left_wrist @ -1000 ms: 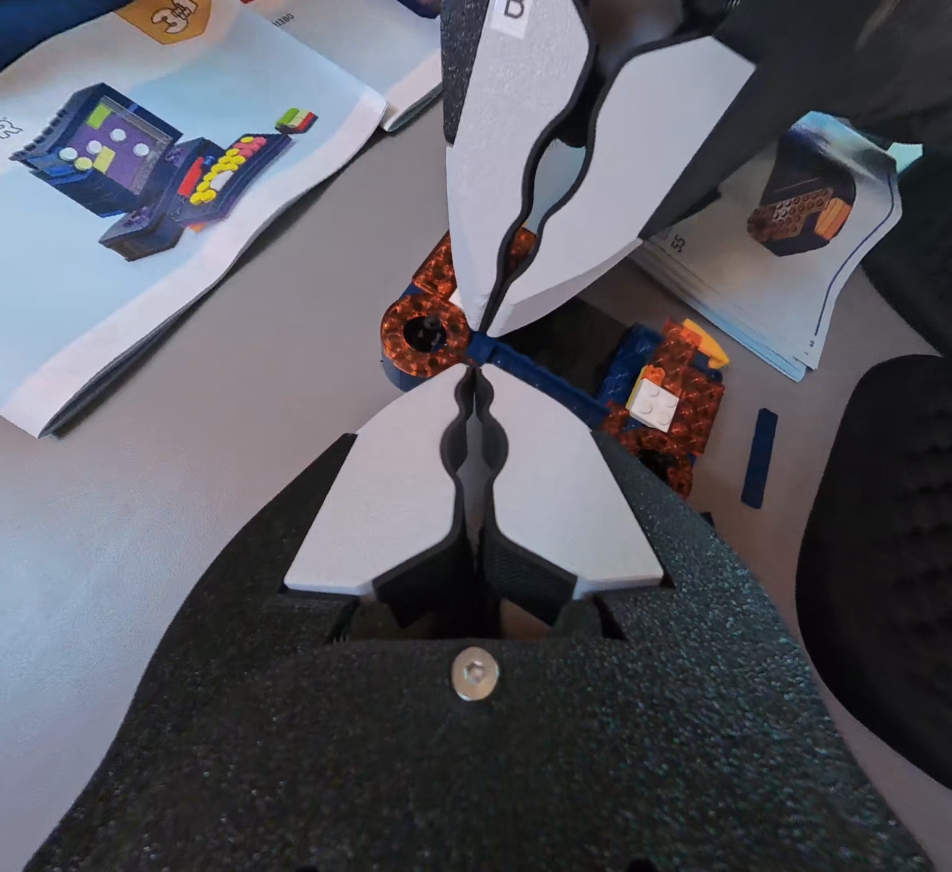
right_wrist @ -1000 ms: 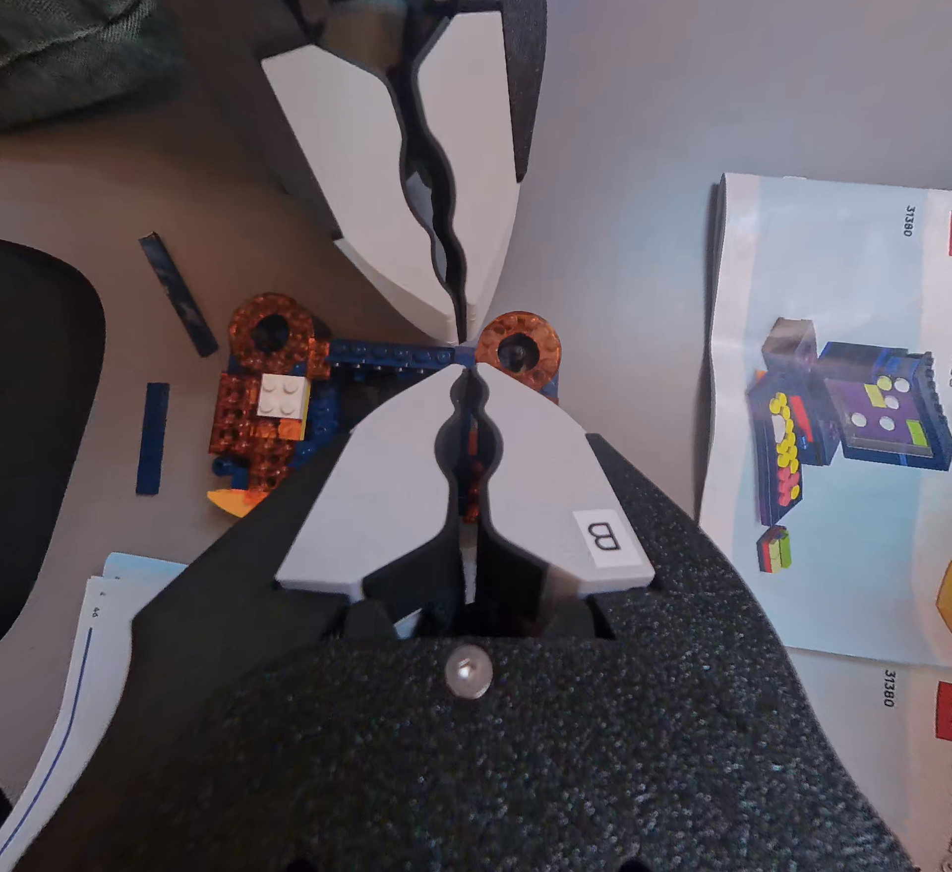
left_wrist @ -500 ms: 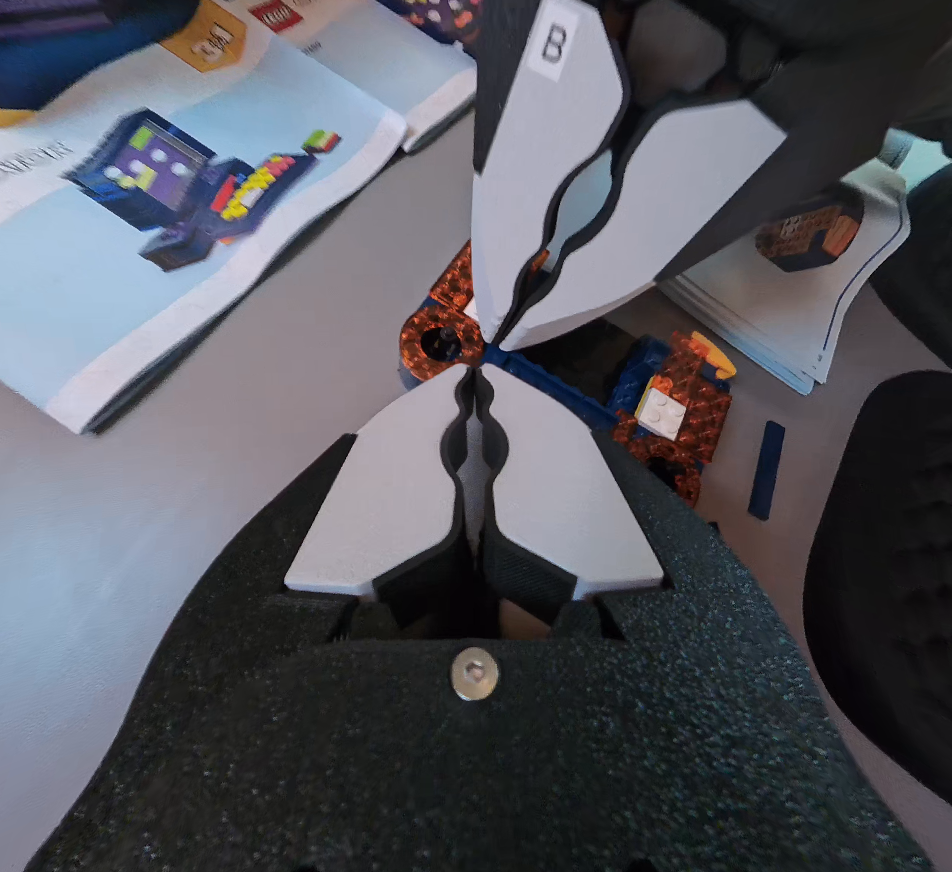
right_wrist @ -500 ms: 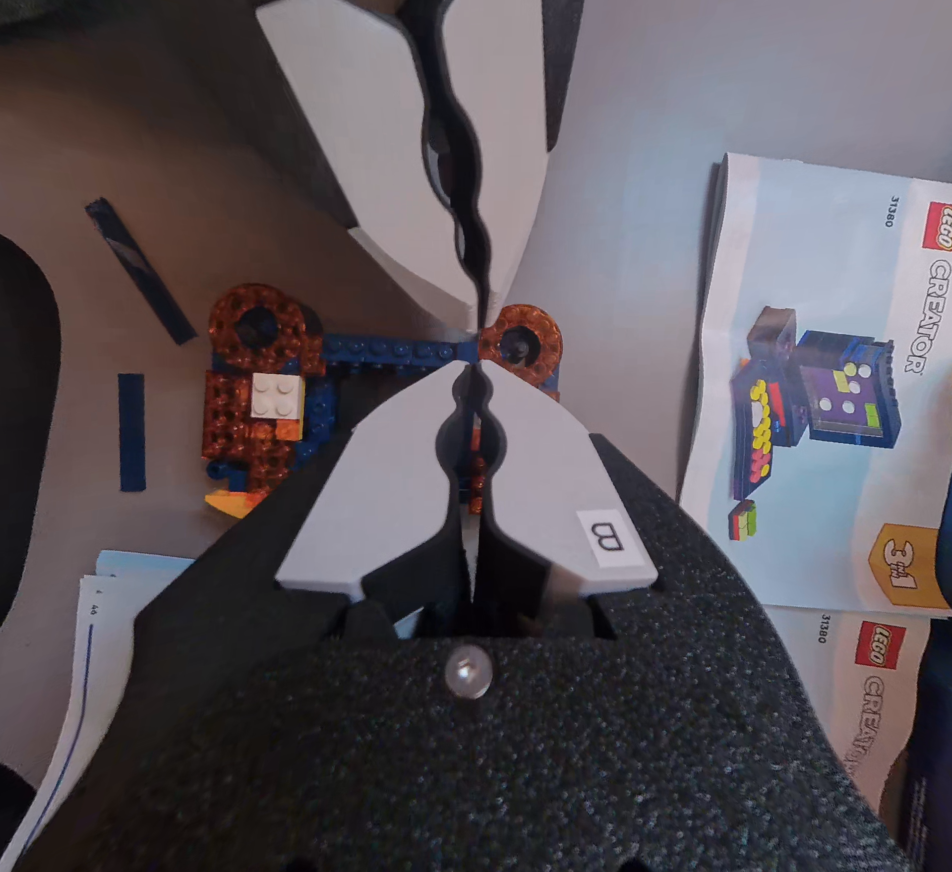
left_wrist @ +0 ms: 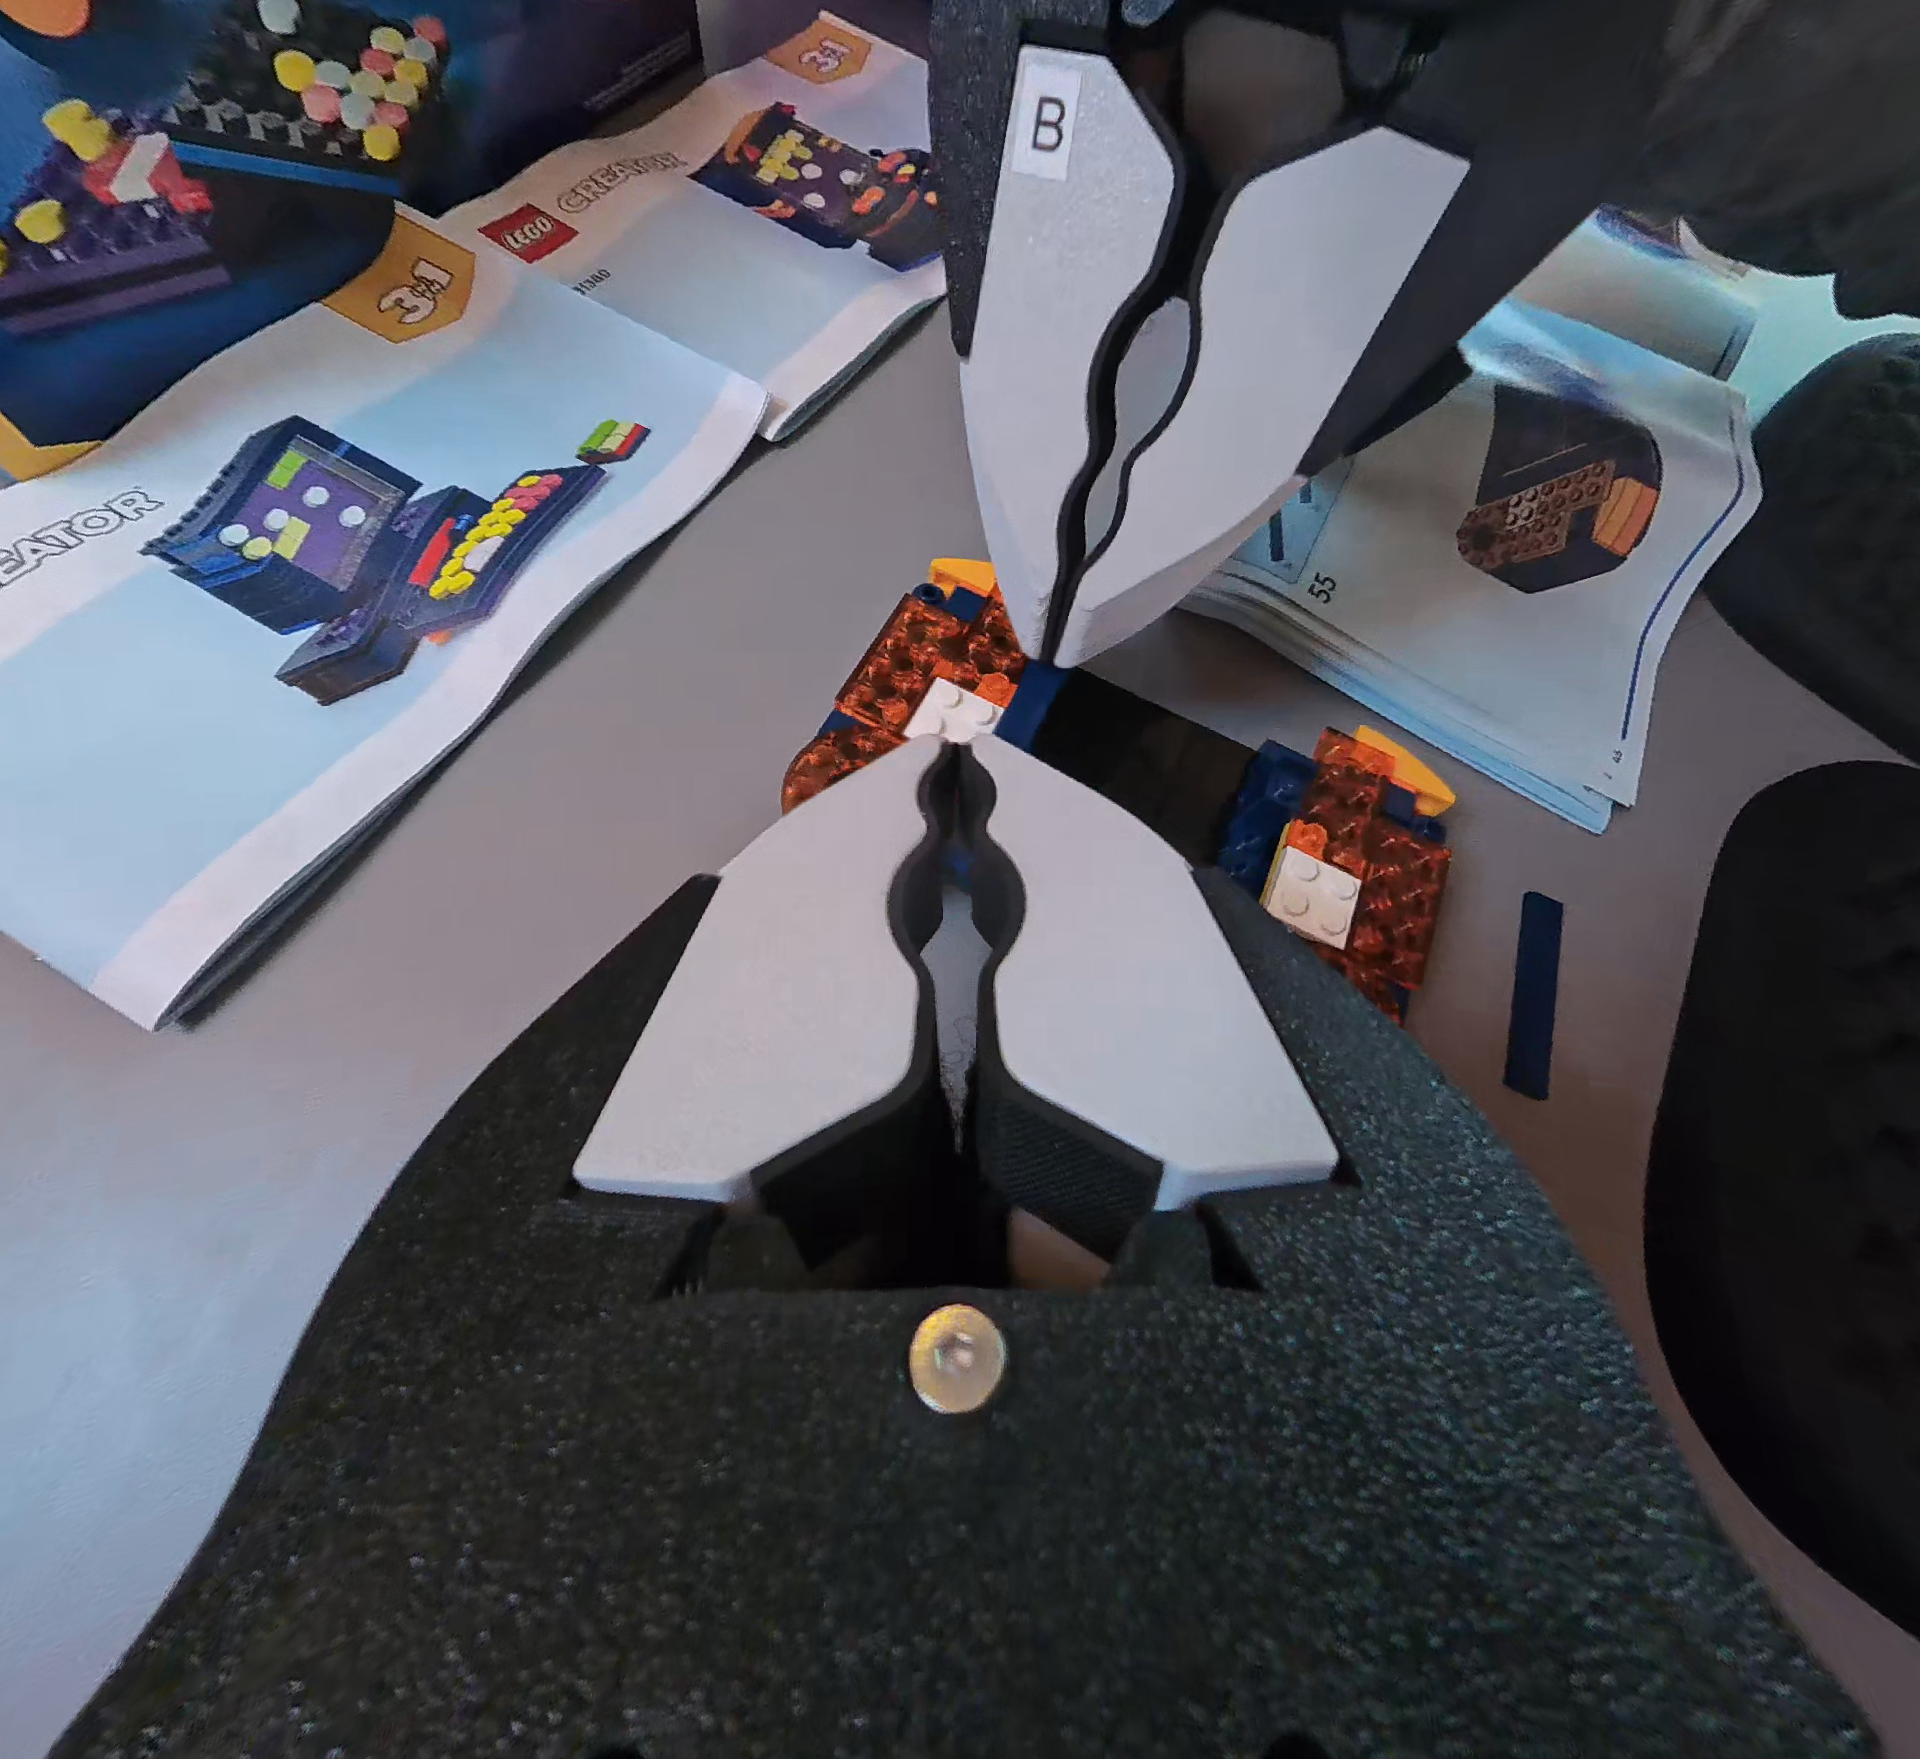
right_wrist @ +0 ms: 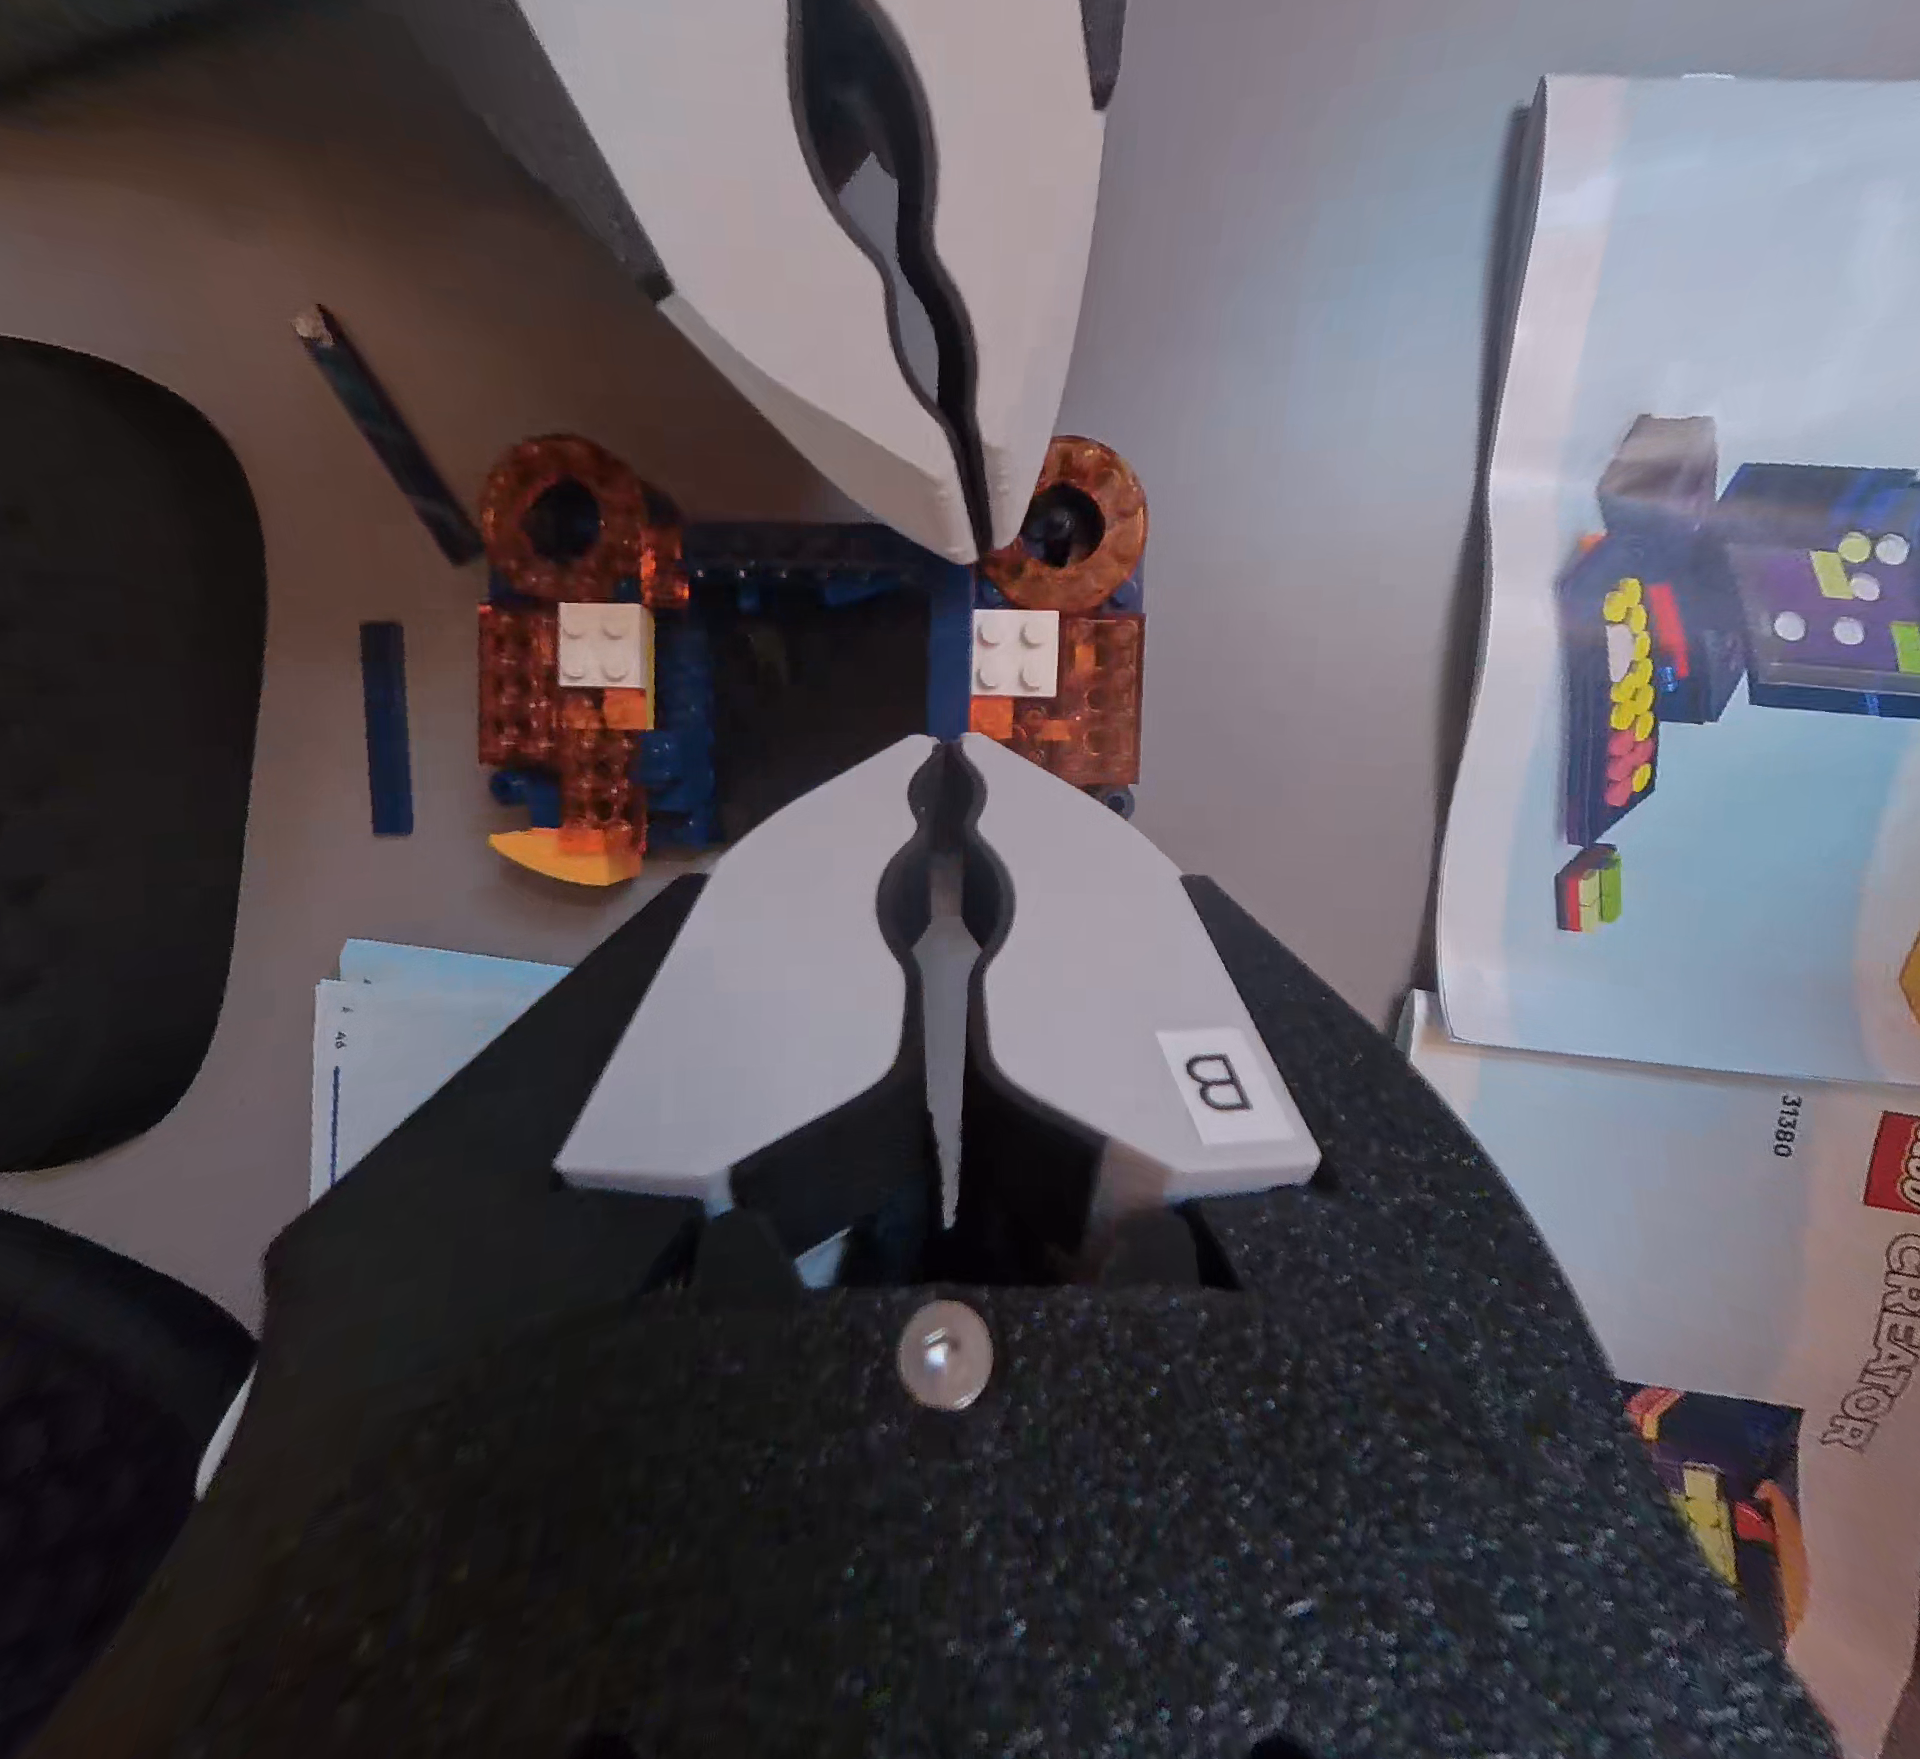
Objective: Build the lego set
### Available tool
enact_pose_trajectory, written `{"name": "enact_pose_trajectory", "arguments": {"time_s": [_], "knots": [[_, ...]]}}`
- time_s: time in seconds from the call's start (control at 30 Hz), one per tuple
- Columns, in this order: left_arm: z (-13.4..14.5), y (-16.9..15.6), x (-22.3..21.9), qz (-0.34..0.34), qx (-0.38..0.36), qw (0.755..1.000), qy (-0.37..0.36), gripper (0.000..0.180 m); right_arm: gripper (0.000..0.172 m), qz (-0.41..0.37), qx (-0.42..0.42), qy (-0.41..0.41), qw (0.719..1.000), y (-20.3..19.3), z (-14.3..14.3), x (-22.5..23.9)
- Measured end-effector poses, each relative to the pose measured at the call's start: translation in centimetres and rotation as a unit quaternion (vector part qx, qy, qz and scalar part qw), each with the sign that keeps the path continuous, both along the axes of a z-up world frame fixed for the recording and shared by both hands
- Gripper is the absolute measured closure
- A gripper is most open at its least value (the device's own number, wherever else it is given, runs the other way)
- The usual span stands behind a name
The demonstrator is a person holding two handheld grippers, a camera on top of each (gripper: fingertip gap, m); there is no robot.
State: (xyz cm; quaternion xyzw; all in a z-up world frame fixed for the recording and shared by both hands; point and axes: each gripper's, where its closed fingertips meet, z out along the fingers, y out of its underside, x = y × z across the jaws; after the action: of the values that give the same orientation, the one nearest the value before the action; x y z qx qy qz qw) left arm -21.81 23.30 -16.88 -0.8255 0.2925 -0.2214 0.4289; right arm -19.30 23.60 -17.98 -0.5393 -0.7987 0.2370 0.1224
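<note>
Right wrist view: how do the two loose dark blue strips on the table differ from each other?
The nearer strip lies straight up the picture; the farther strip lies slanted. The nearer strip looks plain blue; the farther strip darker, with a pale tip. Both are thin and lie on the table, left of the brick model.

We see that the brick model now shows its white brick between both gripper tips, where only its orange ring appeared earlier, and the booklets sit closer.
</note>
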Motion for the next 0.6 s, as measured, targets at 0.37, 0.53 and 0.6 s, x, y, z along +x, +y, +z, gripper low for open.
{"name": "enact_pose_trajectory", "arguments": {"time_s": [0.37,0.53,0.6], "knots": [[-1.1,-0.3,0.5,-0.004,-0.036,0.999,-0.004,0.180,0.172,0.021,0.072,-0.012,0.997,0.1,-0.3,0.0],[-1.2,-0.3,0.4,0.003,-0.048,0.999,-0.020,0.180,0.172,0.014,0.081,-0.021,0.996,0.1,-0.4,0.1],[-1.2,-0.4,0.4,0.004,-0.056,0.998,-0.023,0.180,0.172,0.011,0.074,-0.023,0.997,0.1,-0.4,0.1]]}}
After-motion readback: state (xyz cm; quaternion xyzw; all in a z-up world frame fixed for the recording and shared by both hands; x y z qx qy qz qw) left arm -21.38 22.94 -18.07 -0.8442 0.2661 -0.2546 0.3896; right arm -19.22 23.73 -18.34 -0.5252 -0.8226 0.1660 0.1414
